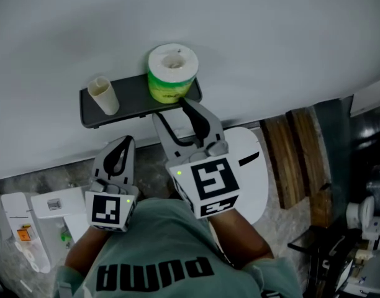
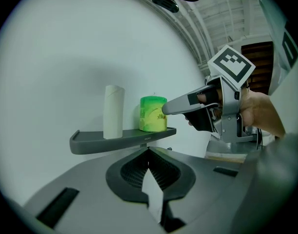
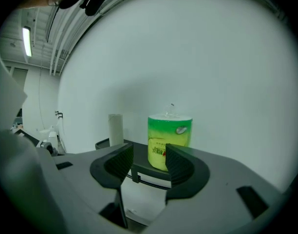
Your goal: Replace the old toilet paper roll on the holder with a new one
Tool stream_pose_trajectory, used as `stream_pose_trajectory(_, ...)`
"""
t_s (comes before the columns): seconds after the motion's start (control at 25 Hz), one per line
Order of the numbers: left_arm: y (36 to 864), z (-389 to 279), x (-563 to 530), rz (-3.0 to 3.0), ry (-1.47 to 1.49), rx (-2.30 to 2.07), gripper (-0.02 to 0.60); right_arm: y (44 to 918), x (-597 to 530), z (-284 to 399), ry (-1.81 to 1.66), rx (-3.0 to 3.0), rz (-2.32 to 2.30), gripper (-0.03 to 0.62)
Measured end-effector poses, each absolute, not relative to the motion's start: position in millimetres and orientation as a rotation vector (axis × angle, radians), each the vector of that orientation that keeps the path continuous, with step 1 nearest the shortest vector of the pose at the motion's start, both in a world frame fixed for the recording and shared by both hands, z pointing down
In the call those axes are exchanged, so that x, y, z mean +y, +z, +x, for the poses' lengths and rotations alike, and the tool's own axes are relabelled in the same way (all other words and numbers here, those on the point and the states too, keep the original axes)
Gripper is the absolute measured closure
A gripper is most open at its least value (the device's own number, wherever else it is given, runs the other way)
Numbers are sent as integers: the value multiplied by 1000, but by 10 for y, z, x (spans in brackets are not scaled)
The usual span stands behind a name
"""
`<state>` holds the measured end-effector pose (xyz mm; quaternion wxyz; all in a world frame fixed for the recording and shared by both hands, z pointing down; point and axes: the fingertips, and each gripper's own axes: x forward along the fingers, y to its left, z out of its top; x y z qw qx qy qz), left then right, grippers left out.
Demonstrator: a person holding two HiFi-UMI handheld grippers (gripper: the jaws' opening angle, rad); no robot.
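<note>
Empty cardboard tube [image 1: 103, 95] upright on the shelf's [image 1: 135, 97] left end. Left gripper [image 1: 124, 143] near the shelf, shut, empty. Green-wrapped toilet paper roll [image 1: 171, 73] on the shelf's right end. Right gripper [image 1: 172, 111] at that end, partly open, holding nothing.

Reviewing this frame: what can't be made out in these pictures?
- Anything beneath the shelf: covered by it in the head view, mostly blocked by the jaws in the right gripper view.
- Print on the green wrapped roll: too small and blurred in every view.
- Whether the right gripper touches the roll: its fingertip overlaps it in the head and left gripper views.
</note>
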<state>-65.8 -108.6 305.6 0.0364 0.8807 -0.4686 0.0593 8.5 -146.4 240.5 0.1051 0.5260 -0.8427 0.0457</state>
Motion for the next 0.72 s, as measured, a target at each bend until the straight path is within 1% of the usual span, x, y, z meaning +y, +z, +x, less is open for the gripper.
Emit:
stream_pose_trajectory(0.04,3043,-640,-1092,2709,183,-1438,578,2400,-1474,114,134,-2483,1558,408)
stream_pose_trajectory(0.08,3030,-624,-1099,2712,184,-1438,578,2397,-1487,139,134,-2483,1564,387)
stream_pose_trajectory(0.12,3017,-609,-1107,2715,185,-1438,578,2394,-1502,163,133,-2483,1569,352)
stream_pose_trajectory(0.36,2931,-546,-1160,2730,197,-1451,578,2335,-1621,305,110,-2484,1614,316)
stream_pose_trajectory(0.52,2887,-522,-1215,2734,205,-1466,578,2307,-1747,361,76,-2482,1619,265)
stream_pose_trajectory(0.56,2884,-518,-1226,2733,208,-1469,578,2302,-1778,365,67,-2481,1616,244)
stream_pose_trajectory(0.72,2884,-504,-1270,2721,216,-1486,578,2282,-1892,357,53,-2500,1594,210)
